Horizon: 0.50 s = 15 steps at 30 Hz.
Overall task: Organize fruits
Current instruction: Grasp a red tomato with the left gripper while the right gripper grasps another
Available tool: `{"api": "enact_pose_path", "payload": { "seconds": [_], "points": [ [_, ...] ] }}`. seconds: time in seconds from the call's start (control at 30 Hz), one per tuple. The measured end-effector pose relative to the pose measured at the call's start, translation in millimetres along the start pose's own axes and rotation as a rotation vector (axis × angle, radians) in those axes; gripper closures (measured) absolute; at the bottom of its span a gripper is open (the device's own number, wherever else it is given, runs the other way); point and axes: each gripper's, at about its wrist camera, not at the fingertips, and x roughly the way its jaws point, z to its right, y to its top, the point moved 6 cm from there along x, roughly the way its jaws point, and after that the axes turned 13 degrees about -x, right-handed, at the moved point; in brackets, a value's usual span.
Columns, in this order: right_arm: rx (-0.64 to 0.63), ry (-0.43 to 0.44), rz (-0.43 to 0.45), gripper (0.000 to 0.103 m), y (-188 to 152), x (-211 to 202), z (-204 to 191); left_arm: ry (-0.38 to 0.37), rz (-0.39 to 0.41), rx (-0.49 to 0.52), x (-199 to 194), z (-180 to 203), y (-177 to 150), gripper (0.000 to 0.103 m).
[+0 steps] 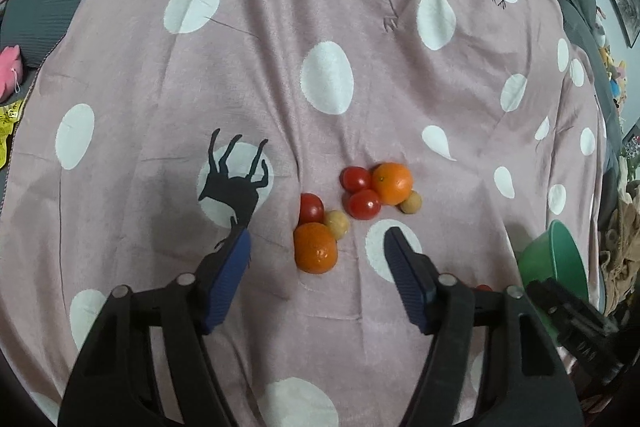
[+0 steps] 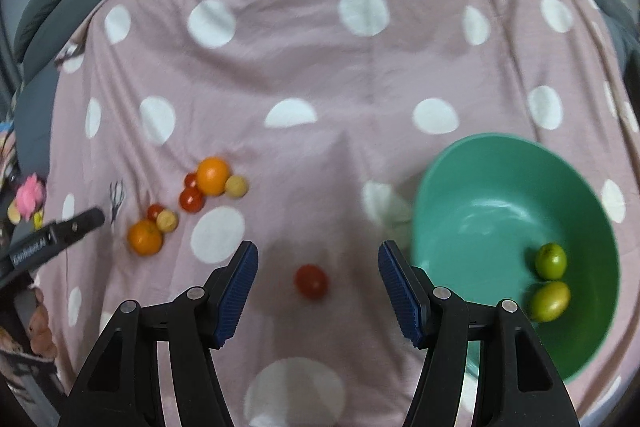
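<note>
Both claws hang released over the bed: right claw [image 2: 318, 263] straddling a lone tomato [image 2: 311, 281] beside the green bowl [image 2: 448, 195], presumably its destination, left claw [image 1: 318, 247] framing the nearest orange [image 1: 315, 247] among clustered fruit.

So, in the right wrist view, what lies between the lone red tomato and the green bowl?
Only the right gripper's blue pad and bare pink cloth lie between the tomato and the bowl; the right wrist view shows no other fruit there.

Pink dotted blanket [image 2: 320, 67], green bowl [image 2: 480, 187], oranges [image 1: 392, 183], tomatoes [image 2: 311, 281]
</note>
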Motion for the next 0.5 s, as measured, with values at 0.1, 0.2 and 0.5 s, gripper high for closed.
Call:
{"api": "enact_pose_path", "payload": {
  "seconds": [0.1,0.2,0.5],
  "points": [
    [0.007,0.031,-0.038,0.047,-3.9,12.0,-5.1,-0.001,-0.008,0.012,2.2,2.4,2.2,0.052],
    [0.006,0.06,-0.074,0.055,-9.4,24.1,-10.2,-0.009,-0.029,0.035,9.4,12.1,6.5,0.062],
    [0.001,0.044,-0.176,0.063,-21.5,53.3,-8.7,0.015,-0.14,0.158,68.4,56.3,15.7,0.064]
  ]
}}
